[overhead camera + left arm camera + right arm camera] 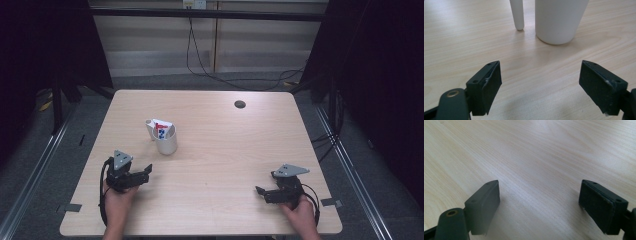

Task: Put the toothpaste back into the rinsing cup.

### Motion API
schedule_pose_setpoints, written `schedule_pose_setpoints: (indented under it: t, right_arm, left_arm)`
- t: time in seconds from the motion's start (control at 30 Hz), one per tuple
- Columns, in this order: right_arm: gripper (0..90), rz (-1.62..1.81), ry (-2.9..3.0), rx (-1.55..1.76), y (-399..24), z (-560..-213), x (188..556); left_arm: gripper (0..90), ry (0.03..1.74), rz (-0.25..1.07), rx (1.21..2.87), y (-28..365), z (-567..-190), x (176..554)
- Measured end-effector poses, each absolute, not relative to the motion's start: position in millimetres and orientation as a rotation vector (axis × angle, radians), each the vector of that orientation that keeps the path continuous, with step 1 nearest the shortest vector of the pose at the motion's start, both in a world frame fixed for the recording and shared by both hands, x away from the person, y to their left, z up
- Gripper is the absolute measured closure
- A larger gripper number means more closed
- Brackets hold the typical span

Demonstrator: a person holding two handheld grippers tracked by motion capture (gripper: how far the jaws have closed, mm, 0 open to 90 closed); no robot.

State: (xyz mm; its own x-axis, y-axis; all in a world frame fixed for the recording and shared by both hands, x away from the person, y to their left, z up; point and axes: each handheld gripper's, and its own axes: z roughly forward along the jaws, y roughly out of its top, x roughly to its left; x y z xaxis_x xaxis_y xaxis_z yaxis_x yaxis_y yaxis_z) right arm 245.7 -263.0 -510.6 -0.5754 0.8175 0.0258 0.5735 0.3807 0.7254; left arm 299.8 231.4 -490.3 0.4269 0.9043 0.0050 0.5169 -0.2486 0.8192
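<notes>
Left of centre a white mug (165, 140) is holding a carton (161, 129); the left gripper (131, 176), jaws spread, is risking tipping it, while the right gripper (270, 192) is sitting spread lower right.

Matt wood-grain table (225, 150), glossy white mug (166, 141)

Black two-jaw tool (146, 170) — grey three-cornered top plate
</notes>
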Motion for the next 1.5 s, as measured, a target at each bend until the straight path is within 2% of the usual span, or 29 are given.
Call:
schedule_pose_setpoints:
  t: [1.5]
  right_arm:
    - [16.6, 1.012, 2.308, 1.211, -263, -511, 246]
  left_arm:
    - [17.9, 1.24, 0.603, 2.016, 238, -507, 296]
